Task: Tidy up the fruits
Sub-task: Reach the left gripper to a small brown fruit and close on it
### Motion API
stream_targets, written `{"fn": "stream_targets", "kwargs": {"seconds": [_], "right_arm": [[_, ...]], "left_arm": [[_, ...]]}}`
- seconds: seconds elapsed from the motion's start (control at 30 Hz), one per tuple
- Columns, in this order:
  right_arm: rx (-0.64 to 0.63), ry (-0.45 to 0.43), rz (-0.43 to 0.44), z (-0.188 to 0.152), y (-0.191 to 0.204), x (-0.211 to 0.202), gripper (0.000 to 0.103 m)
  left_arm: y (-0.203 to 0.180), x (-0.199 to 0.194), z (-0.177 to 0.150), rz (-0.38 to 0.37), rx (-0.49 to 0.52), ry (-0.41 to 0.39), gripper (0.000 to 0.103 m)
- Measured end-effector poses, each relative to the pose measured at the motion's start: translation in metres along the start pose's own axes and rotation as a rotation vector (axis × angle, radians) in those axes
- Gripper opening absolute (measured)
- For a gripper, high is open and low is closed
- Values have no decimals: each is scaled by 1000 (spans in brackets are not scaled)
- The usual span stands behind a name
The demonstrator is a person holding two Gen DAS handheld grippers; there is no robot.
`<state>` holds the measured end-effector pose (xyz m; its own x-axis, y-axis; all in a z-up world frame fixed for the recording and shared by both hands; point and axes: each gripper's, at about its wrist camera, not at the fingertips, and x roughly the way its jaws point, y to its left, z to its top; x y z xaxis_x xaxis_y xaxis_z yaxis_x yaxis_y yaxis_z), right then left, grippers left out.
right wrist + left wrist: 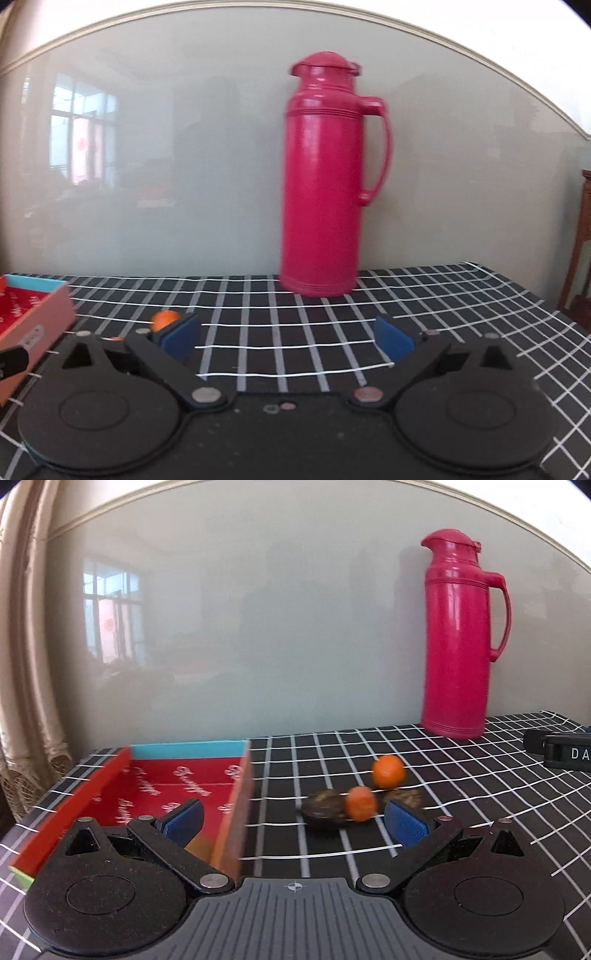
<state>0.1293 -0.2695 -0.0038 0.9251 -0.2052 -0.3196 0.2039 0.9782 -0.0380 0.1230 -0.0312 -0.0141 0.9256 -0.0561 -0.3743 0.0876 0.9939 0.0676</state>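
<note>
In the left wrist view, two small oranges lie on the checked cloth: a near one and a far one. Two dark brown fruits flank the near orange, one to its left and one behind my right finger. A red open box stands to the left. My left gripper is open and empty, just before the fruits, its left pad over the box. My right gripper is open and empty over bare cloth. An orange peeks behind its left pad; the box is at the left.
A tall pink thermos stands at the back by the glossy wall, also in the right wrist view. The right gripper's black body shows at the right edge of the left view. A curtain hangs at the left. The table edge falls away at the right.
</note>
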Motion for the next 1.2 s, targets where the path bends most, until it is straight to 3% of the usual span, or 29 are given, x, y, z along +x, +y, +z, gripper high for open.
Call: {"fn": "stream_targets", "kwargs": {"seconds": [0.47,0.53,0.6,1.13,1.2], "right_arm": [[29,-4,-48,-6,-25,16,100],[27,4,-54,-8,-26,20,100],[26,6,-60,-8,-29,24,100],[26,22,-78,-3,-41,51,100],[29,33,-77,-2,-43,57,100]], "left_arm": [[-40,32,3,-64,20,46,102],[-45,36,2,-82,24,52,97],[-52,42,3,-107,26,71,75],[-95,91,4,-133,47,177,71],[-97,96,5,-136,47,187,62]]}}
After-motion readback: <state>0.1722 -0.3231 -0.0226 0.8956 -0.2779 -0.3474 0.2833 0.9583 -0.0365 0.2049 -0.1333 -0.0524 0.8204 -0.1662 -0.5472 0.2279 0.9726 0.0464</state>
